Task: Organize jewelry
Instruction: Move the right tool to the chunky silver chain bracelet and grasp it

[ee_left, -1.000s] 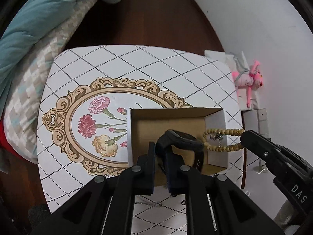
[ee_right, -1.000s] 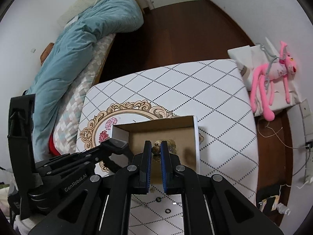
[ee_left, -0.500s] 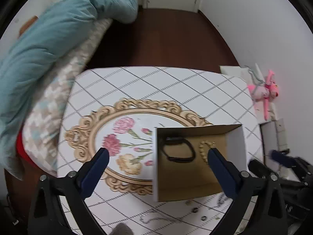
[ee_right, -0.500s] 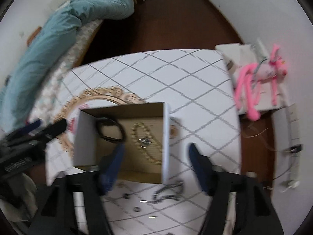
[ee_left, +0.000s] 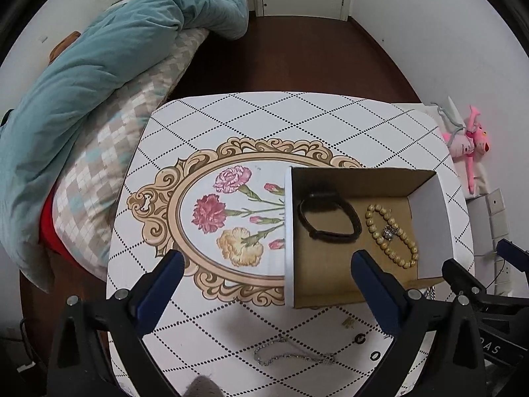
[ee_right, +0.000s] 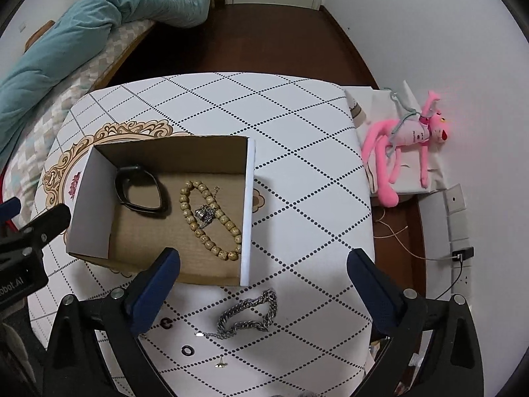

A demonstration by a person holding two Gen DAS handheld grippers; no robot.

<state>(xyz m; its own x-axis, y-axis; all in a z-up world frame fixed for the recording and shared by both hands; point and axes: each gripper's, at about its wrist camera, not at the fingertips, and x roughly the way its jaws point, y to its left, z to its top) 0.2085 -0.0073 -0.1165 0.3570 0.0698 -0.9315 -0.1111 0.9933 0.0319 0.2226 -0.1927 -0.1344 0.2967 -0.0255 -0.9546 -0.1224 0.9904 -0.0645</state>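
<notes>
An open cardboard box [ee_left: 289, 231] [ee_right: 246, 218] stands on the patterned table. Inside lie a black band [ee_left: 327, 216] [ee_right: 140, 193], a wooden bead bracelet [ee_left: 391, 236] [ee_right: 208, 220] and a small silver piece [ee_right: 205, 214] on the beads. My left gripper [ee_left: 267, 264] is open and empty, above the table near the box's left wall. My right gripper [ee_right: 263, 261] is open and empty, above the box's near right corner. On the table in front of the box lie a thick silver chain [ee_right: 248, 312], a thin silver chain [ee_left: 292, 357], black rings [ee_right: 187, 350] [ee_left: 359, 339] and a small gold stud [ee_right: 220, 362].
The table [ee_right: 297, 152] has a floral oval print [ee_left: 231, 218]. A bed with a teal duvet [ee_left: 99, 66] lies to the left. A pink plush toy [ee_right: 406, 145] lies on white boxes to the right of the table. Dark wooden floor lies beyond.
Both grippers have opened, let go of the black band and the bead bracelet into the box, and pulled back and up from it.
</notes>
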